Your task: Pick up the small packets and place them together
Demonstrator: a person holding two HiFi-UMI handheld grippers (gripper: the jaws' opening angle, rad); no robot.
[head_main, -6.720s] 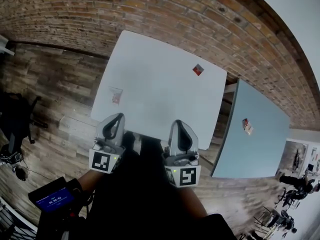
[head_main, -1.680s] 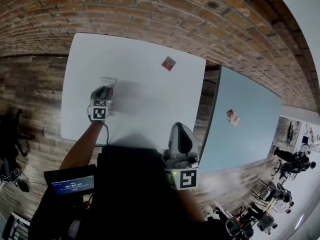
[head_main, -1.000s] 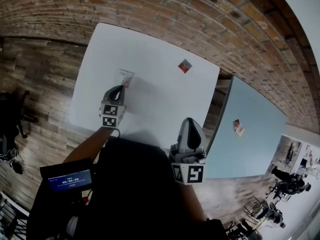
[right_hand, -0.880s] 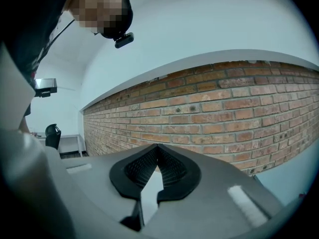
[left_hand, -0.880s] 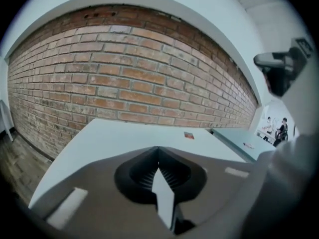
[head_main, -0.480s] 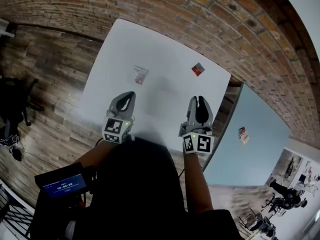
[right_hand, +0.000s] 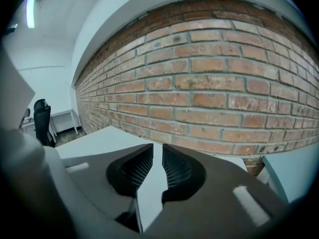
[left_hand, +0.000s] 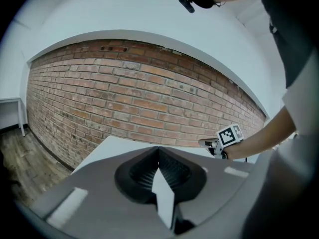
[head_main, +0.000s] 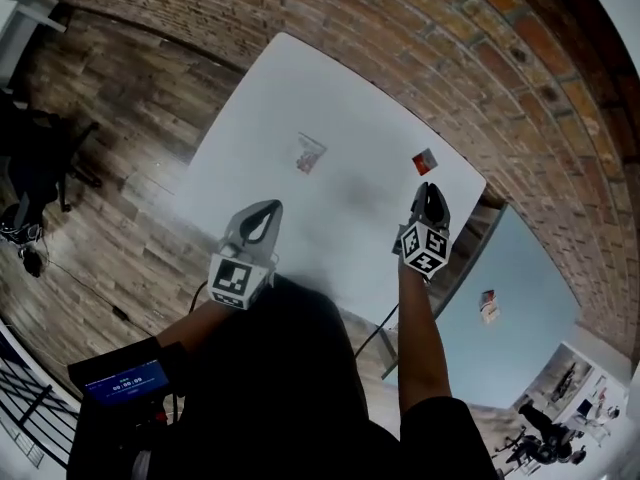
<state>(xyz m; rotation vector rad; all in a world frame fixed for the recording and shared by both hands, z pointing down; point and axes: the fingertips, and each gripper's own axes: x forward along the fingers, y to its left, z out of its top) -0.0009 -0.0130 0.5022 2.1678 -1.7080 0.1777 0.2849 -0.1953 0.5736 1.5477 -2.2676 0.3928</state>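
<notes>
A clear small packet (head_main: 310, 152) lies on the white table (head_main: 270, 98), left of centre. A red small packet (head_main: 424, 161) lies near the table's right edge. My left gripper (head_main: 270, 206) hangs over the near edge, well short of the clear packet, shut with nothing in it; its jaws meet in the left gripper view (left_hand: 158, 151). My right gripper (head_main: 428, 188) is just short of the red packet. Its jaws have just been opening, and a narrow gap shows between them (right_hand: 157, 147) with nothing in it. Neither packet shows in the gripper views.
A brick wall (head_main: 420, 28) runs behind the table. A blue-grey table (head_main: 520, 268) stands at the right with another small packet (head_main: 488, 304) on it. Wooden floor (head_main: 110, 168) lies to the left, with a dark chair (head_main: 40, 168).
My right gripper has come forward and down over the table to the red packet, and its jaws have parted. My left gripper has drawn back from the clear packet, which stays on the table.
</notes>
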